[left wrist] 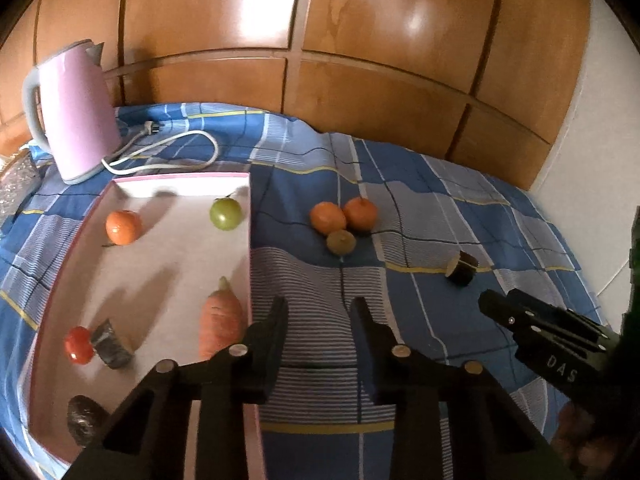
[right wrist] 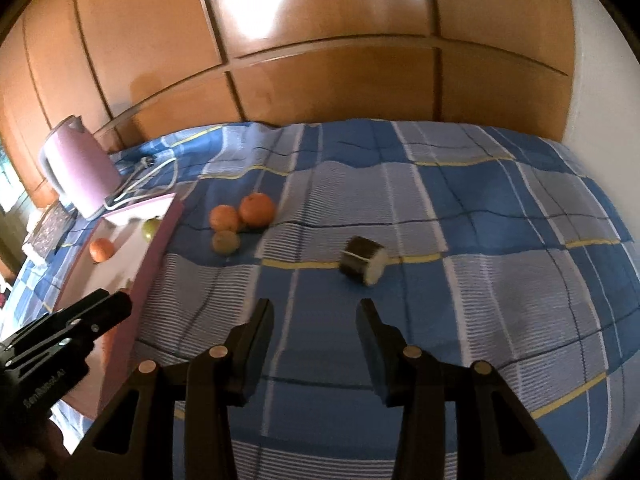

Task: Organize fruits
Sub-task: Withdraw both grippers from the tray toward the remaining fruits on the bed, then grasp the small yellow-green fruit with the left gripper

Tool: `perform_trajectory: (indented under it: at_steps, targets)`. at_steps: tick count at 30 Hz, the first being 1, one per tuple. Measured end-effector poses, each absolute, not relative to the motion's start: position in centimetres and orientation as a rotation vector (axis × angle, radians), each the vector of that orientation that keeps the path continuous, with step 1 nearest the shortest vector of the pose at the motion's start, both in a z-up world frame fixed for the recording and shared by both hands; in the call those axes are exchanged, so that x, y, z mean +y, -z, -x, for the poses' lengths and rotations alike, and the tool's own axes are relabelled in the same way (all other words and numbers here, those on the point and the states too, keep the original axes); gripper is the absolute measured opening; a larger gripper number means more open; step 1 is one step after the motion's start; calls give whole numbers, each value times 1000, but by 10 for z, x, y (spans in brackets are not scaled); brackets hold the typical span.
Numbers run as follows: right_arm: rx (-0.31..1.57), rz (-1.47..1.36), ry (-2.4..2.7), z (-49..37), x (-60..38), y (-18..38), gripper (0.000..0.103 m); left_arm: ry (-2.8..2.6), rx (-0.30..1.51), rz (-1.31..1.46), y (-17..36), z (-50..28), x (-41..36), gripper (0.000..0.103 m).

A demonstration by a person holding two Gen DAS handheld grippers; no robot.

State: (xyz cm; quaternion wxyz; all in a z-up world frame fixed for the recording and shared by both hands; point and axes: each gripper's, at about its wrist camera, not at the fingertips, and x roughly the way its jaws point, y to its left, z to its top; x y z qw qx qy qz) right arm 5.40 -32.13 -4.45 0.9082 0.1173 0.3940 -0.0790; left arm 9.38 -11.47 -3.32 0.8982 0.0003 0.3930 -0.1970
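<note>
A pink-rimmed tray (left wrist: 250, 240) on the left holds an orange (left wrist: 123, 227), a green fruit (left wrist: 225, 213), a carrot (left wrist: 220, 324), a red tomato (left wrist: 79, 345) and two dark pieces. On the blue checked cloth beside it lie two oranges (left wrist: 327, 217) (right wrist: 257, 209) and a kiwi (left wrist: 341, 241) (right wrist: 226, 241), touching. Further right lies a dark cut chunk with a pale face (left wrist: 462, 267) (right wrist: 363, 266). My left gripper (left wrist: 319, 304) hangs open over the cloth by the tray's right wall, nothing between its fingers. My right gripper (right wrist: 315, 304) is open and empty, short of the chunk.
A pink kettle (left wrist: 76, 112) with a white cord (left wrist: 168, 152) stands behind the tray. A wooden panelled wall (left wrist: 360, 60) closes the back; a white wall (right wrist: 592, 80) is on the right. Each gripper shows at the edge of the other's view.
</note>
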Motion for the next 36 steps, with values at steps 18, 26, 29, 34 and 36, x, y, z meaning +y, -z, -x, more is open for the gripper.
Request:
perform_trajectory:
  at_steps: [18, 26, 29, 34, 36]
  targets:
    - [849, -284, 198, -55, -354, 61, 44, 444, 856, 21, 44, -119, -138, 32]
    - [860, -286, 191, -65, -357, 62, 45, 433, 914, 81, 56, -148, -149, 32]
    - [860, -279, 190, -67, -357, 63, 46, 433, 917, 82, 57, -158, -155, 32]
    - [857, -281, 190, -73, -360, 62, 46, 428, 926, 54, 63, -176, -171, 32]
    - [853, -277, 191, -76, -361, 61, 46, 417, 934, 45, 66, -183, -174, 32]
